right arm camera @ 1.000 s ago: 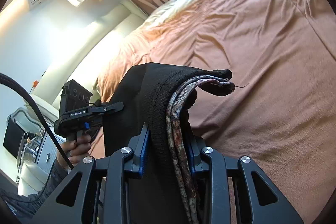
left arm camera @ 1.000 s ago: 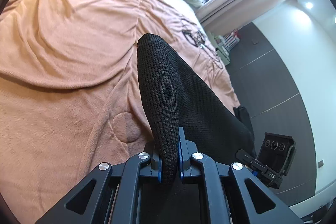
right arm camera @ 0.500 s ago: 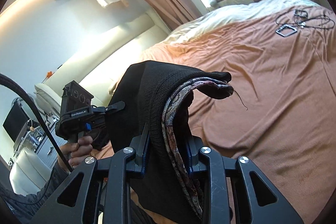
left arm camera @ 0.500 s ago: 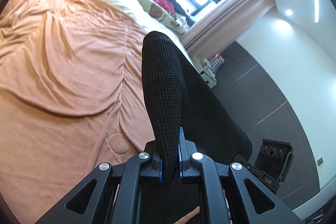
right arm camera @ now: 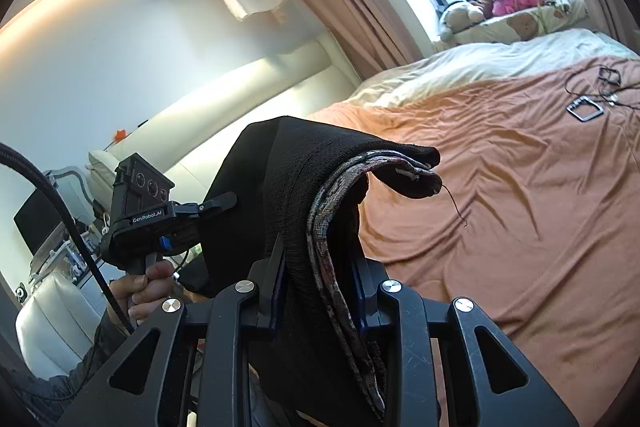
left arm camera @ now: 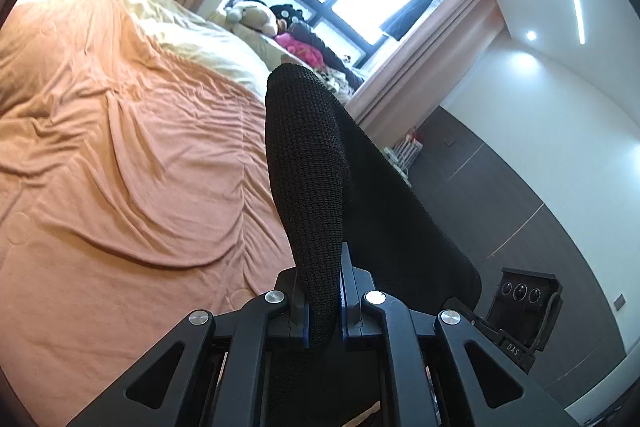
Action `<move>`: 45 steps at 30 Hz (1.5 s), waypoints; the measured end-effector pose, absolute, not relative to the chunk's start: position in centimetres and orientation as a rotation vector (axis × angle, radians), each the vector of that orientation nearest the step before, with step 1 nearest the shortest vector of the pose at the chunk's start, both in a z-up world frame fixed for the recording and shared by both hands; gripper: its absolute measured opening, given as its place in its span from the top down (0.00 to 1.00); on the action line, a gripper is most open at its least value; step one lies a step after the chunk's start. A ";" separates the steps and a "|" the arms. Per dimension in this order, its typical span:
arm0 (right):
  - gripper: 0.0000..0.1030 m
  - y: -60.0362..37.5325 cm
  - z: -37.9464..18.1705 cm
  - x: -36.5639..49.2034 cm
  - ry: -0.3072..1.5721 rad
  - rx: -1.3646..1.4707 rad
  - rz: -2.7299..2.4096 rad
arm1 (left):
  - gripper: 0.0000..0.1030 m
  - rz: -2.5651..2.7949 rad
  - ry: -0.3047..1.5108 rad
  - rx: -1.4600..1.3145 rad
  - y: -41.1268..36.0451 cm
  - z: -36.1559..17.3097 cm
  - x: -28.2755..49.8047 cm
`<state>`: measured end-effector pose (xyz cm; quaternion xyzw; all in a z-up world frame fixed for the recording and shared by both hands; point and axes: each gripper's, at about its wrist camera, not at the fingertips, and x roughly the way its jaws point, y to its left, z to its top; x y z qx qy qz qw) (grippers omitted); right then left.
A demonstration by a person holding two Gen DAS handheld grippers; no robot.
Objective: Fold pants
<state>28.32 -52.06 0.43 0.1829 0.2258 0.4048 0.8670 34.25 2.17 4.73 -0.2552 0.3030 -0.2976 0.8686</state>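
Left wrist: ribbed black knit pants over rumpled orange bedspread.

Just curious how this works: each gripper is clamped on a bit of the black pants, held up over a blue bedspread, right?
Almost. The bedspread is orange, not blue, as both wrist views show. The rest holds: the left gripper and the right gripper are each clamped on the black pants, held up above the bed.

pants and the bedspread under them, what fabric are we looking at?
Pants: black, matte, looks like a coarse knit; a regular stitch grid shows along the fold, and in the right wrist view a patterned woven-looking lining shows at the edge. Bedspread: orange-tan, soft, slightly fuzzy and matte, falling in rounded wrinkles; probably brushed cotton or microfibre, cannot tell which.
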 end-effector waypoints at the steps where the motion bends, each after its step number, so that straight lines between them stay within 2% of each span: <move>1: 0.77 -51.6 0.6 28.3 0.466 0.378 0.854 | 0.90 -0.615 0.624 -0.527 2.6 5.2 34.0; 7: 0.77 -48.7 1.3 28.2 0.438 0.358 0.890 | 0.90 -0.578 0.566 -0.515 5.9 7.7 31.9; 24: 0.77 -40.0 1.5 31.4 0.419 0.331 1.006 | 0.90 -0.463 0.454 -0.530 17.3 10.6 26.8; 45: 0.77 -25.9 0.7 37.8 0.477 0.242 1.156 | 0.91 -0.261 0.383 -0.616 32.7 8.7 26.1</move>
